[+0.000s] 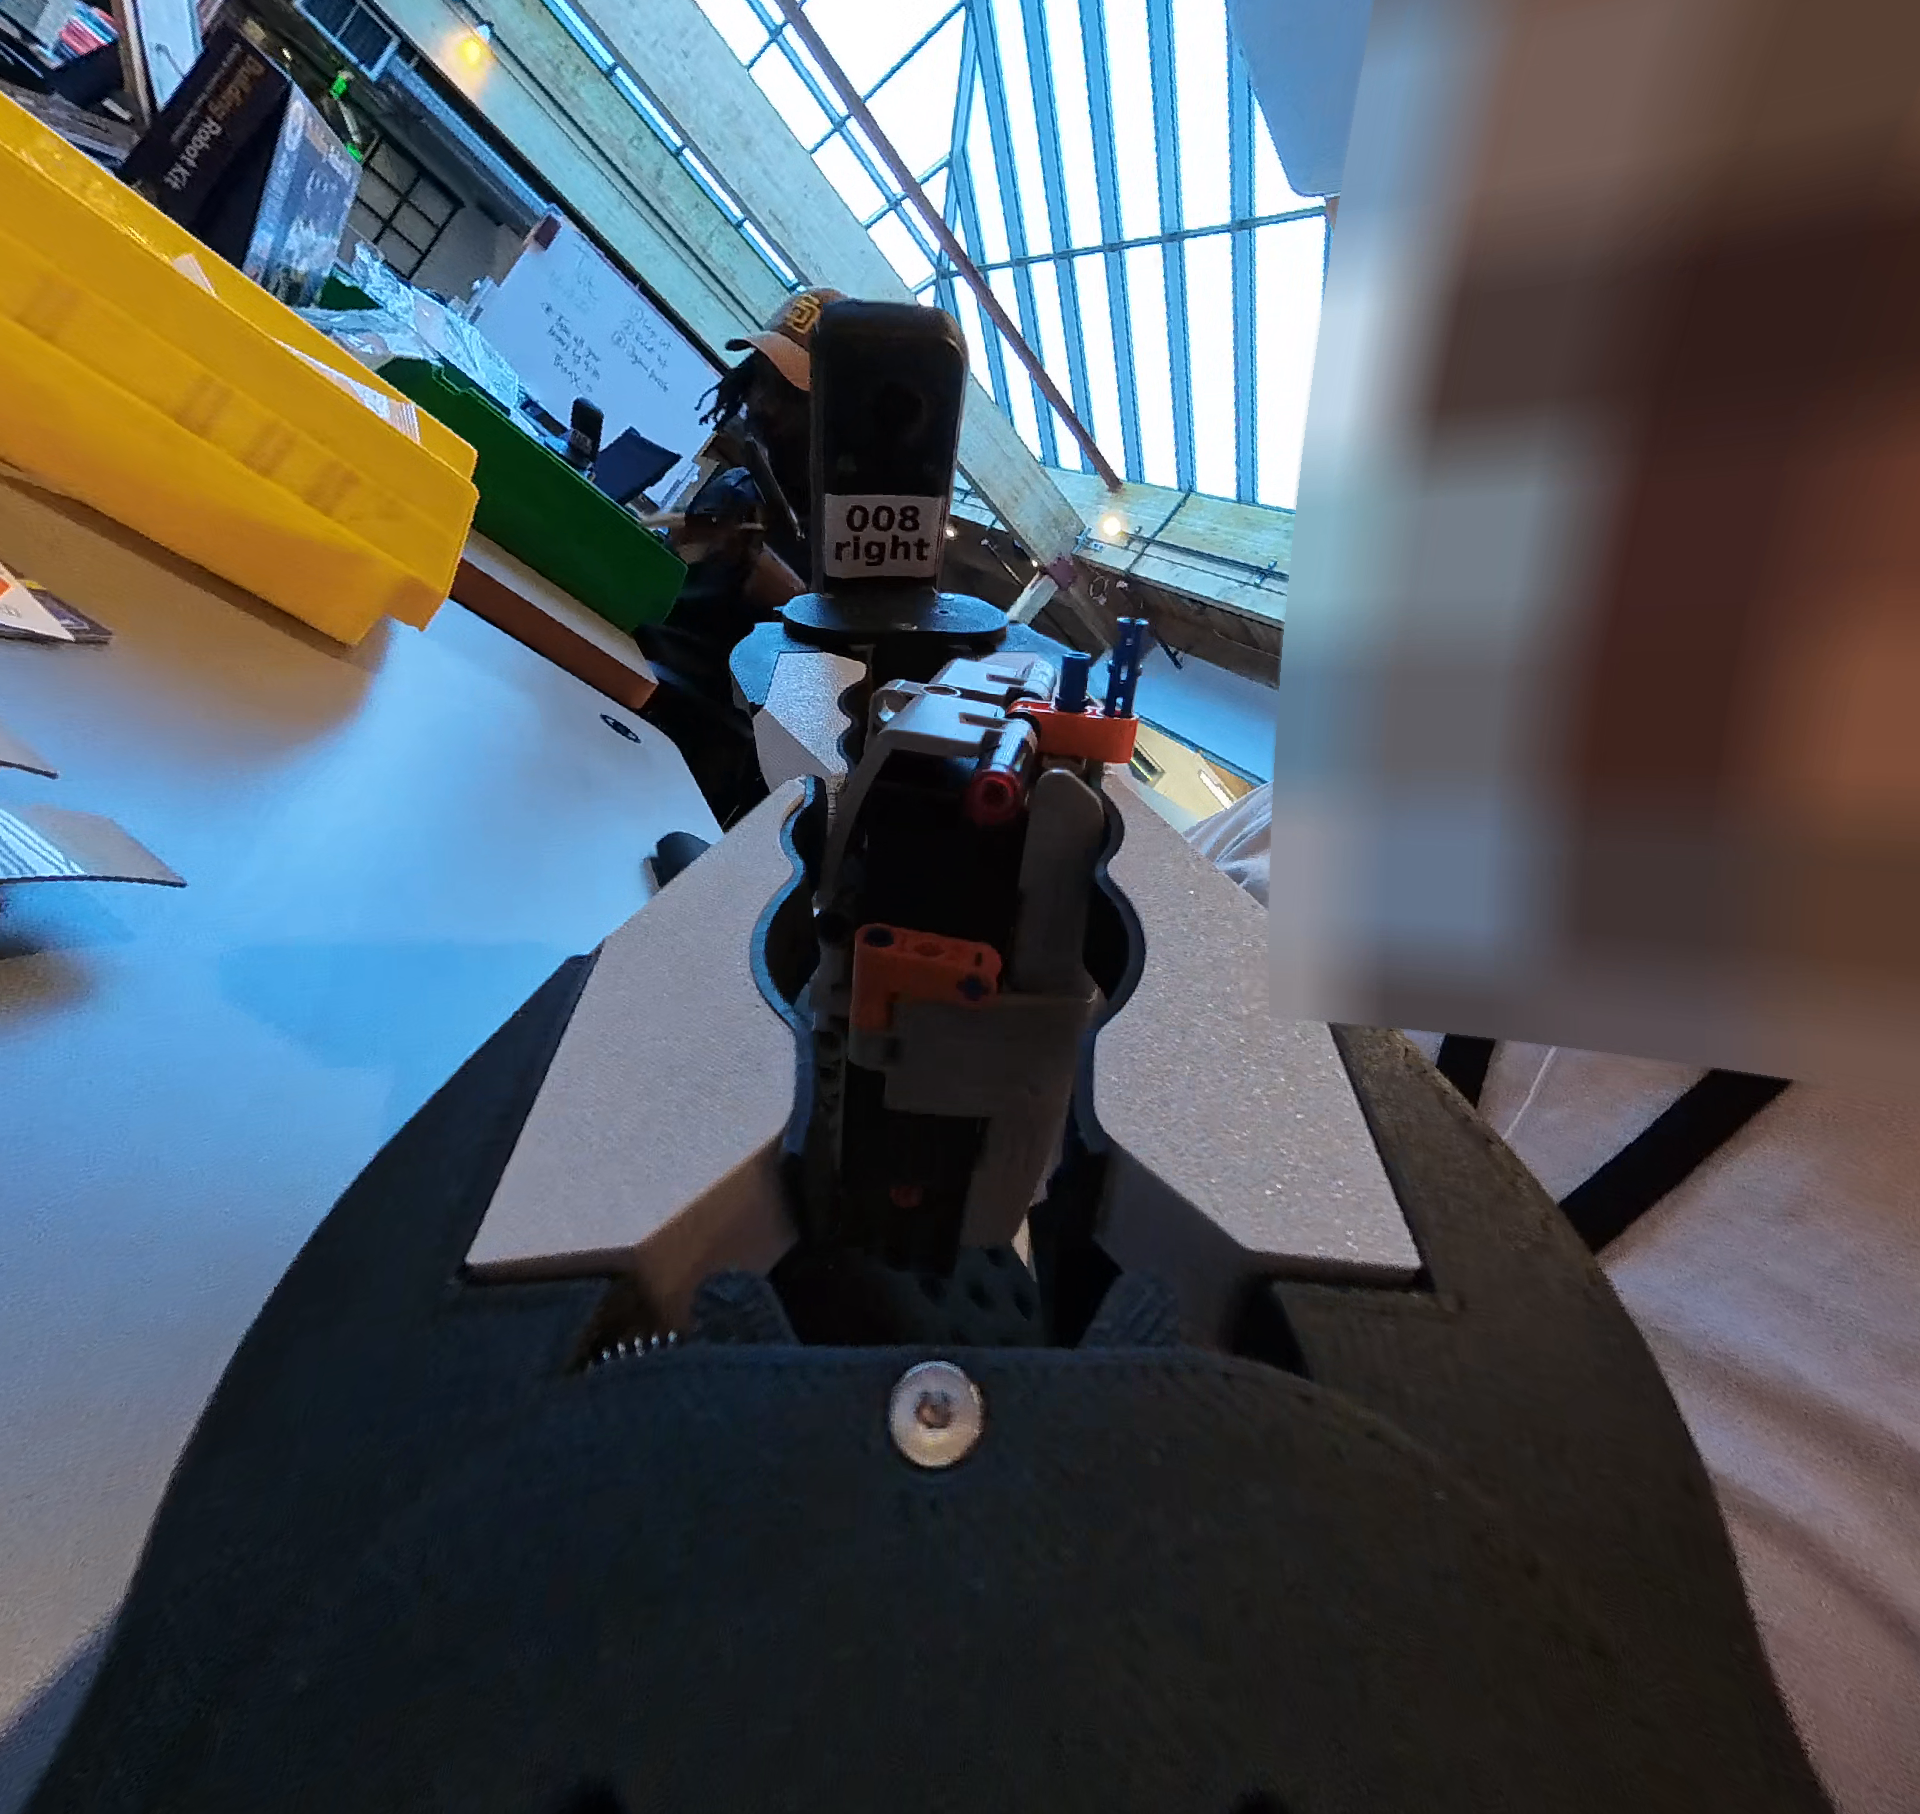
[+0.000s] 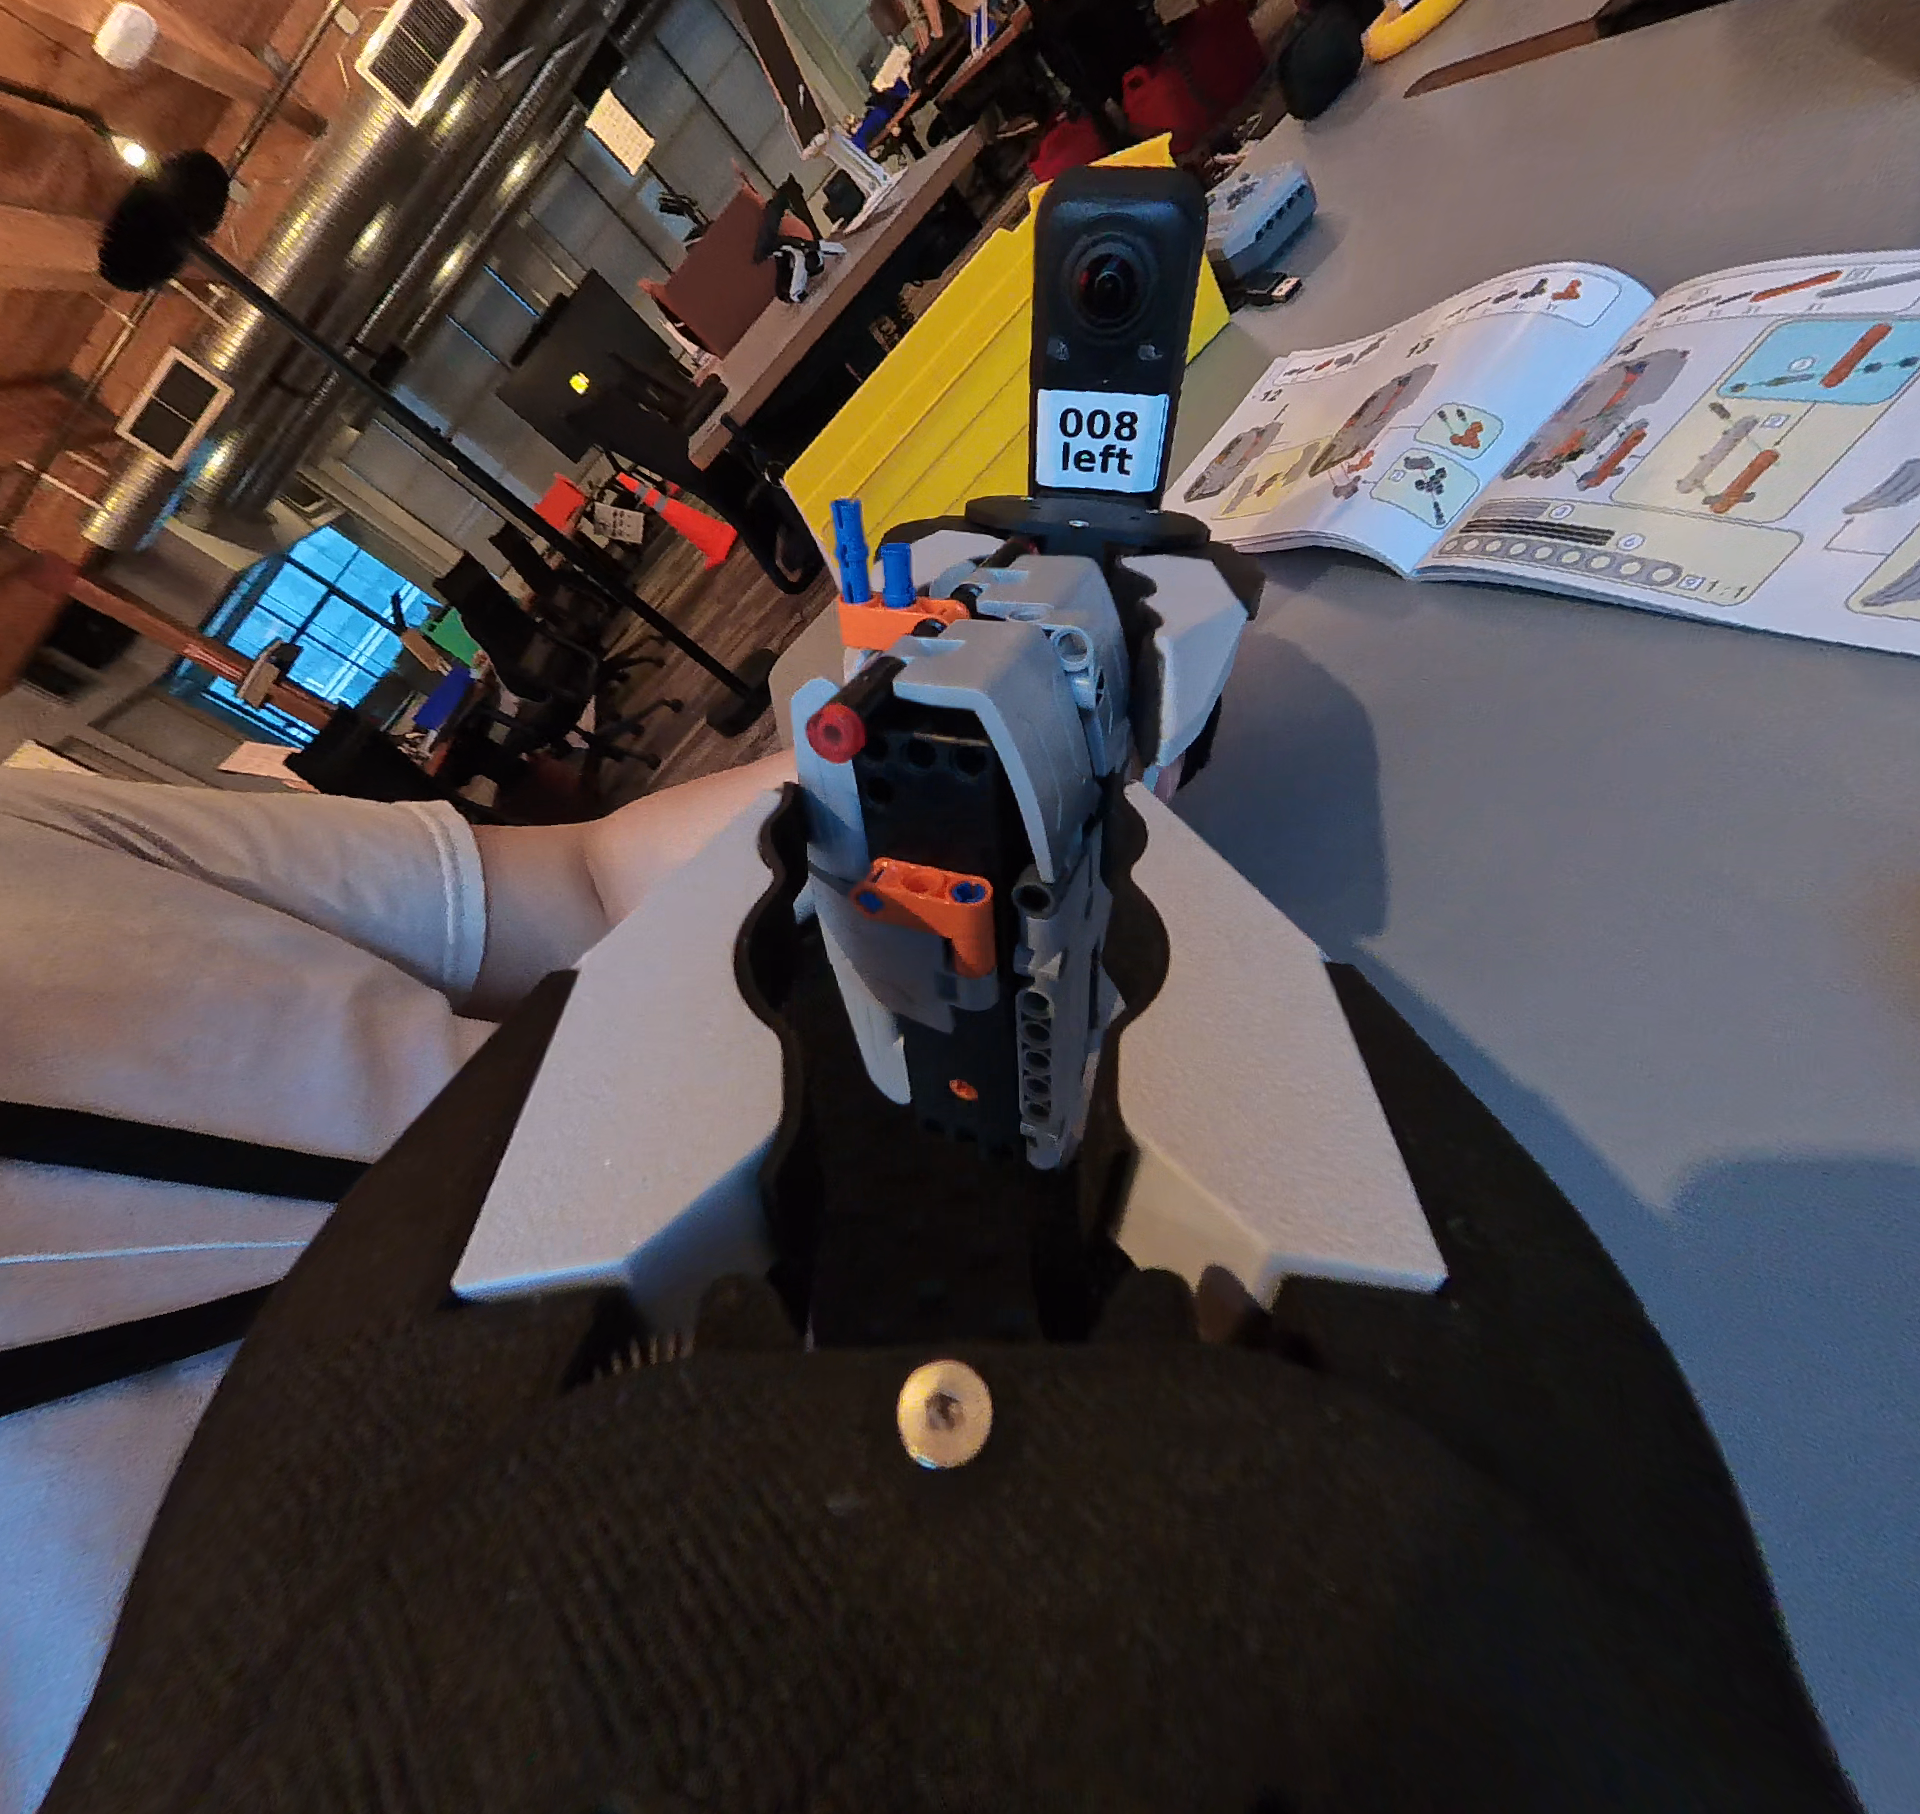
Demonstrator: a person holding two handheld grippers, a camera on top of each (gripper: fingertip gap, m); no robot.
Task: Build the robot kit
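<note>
A building-brick assembly (image 1: 956,985) of grey, black and orange parts, with a red-tipped axle and blue pins on an orange connector, is held in the air between both grippers. My left gripper (image 1: 956,829) is shut on its near end. The right gripper clamps its far end, with one of its fingers (image 1: 805,715) showing below its camera (image 1: 883,414). In the right wrist view, my right gripper (image 2: 961,829) is shut on the same assembly (image 2: 966,881). The left gripper's finger (image 2: 1195,663) shows at the far end, under its camera (image 2: 1117,299).
The grey table (image 2: 1558,881) carries an open instruction booklet (image 2: 1558,455). Stacked yellow bins (image 1: 208,393) and a green bin (image 1: 561,517) stand on the table (image 1: 312,933). A person's white-sleeved arm (image 2: 260,933) is close by. Another person in a cap (image 1: 769,382) sits behind. Both grippers' tips are close together, under 4 cm apart.
</note>
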